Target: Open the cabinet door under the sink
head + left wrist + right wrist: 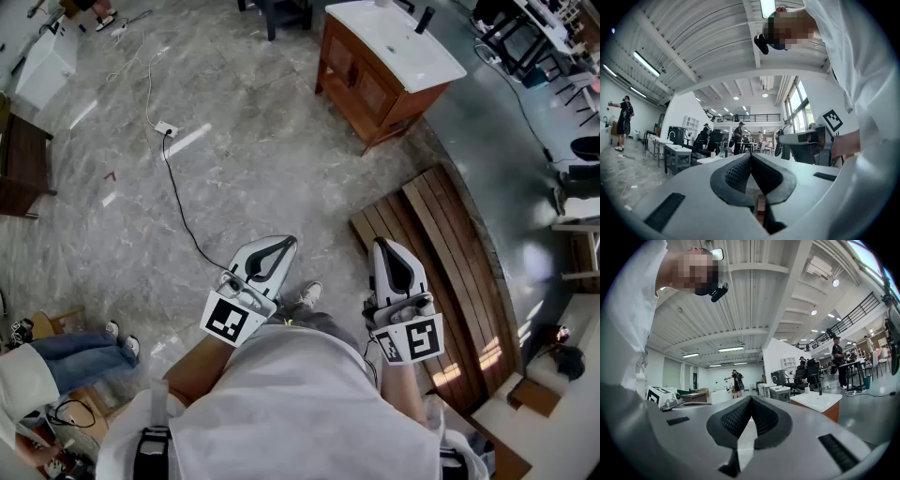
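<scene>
A wooden cabinet (361,84) with a white sink top (398,42) stands far ahead on the grey floor, its two doors closed. The same sink top (820,401) shows at the right of the right gripper view. Close to my body I hold both grippers level, well short of the cabinet. My left gripper (281,246) is shut and holds nothing; its tips (750,154) meet. My right gripper (387,246) is also shut and holds nothing, its tips (750,398) touching. Each marker cube sits near my hands.
A slatted wooden platform (441,253) lies on the floor to my right. A black cable (178,202) and a white power strip (164,128) cross the floor on the left. A seated person's legs (80,352) are at lower left. Desks, chairs and people stand in the background.
</scene>
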A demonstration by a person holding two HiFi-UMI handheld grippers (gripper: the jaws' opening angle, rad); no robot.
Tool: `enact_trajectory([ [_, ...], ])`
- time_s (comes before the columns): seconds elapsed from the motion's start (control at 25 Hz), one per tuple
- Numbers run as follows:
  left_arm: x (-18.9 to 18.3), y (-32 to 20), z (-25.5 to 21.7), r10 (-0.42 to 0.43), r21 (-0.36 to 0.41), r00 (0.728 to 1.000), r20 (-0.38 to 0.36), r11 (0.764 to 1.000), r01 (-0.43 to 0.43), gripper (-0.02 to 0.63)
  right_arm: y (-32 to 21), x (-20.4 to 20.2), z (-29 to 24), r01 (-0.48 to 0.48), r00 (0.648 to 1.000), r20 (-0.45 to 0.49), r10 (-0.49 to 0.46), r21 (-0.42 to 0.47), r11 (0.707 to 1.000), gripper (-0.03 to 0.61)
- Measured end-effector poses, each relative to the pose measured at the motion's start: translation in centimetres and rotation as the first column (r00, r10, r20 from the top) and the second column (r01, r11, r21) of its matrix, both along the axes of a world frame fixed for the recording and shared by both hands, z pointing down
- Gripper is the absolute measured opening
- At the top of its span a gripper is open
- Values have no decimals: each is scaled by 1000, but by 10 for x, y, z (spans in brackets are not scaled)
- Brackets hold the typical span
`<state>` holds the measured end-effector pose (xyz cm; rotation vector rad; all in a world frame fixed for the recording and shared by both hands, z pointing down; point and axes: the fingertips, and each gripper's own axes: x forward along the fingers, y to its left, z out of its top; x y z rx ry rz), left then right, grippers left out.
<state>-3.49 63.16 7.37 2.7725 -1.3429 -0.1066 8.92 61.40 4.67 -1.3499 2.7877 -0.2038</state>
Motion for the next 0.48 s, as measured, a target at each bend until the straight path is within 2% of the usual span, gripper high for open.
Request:
enact_trajectory([
  [0.16, -6, 4, 0, 0, 7, 1000, -4, 1000, 0, 18, 8, -7, 6, 0, 1000, -8, 0, -8, 1000, 31],
  [0.36, -5, 5, -2, -6, 19, 1000, -1, 1000, 6, 18, 8, -5, 5, 13, 996, 83, -11, -25, 1000, 32],
  [0.48, -2, 2, -4, -9, 25, 1000, -1, 1000, 9, 18, 5, -8, 7, 26, 999, 42, -25, -22, 999, 32],
])
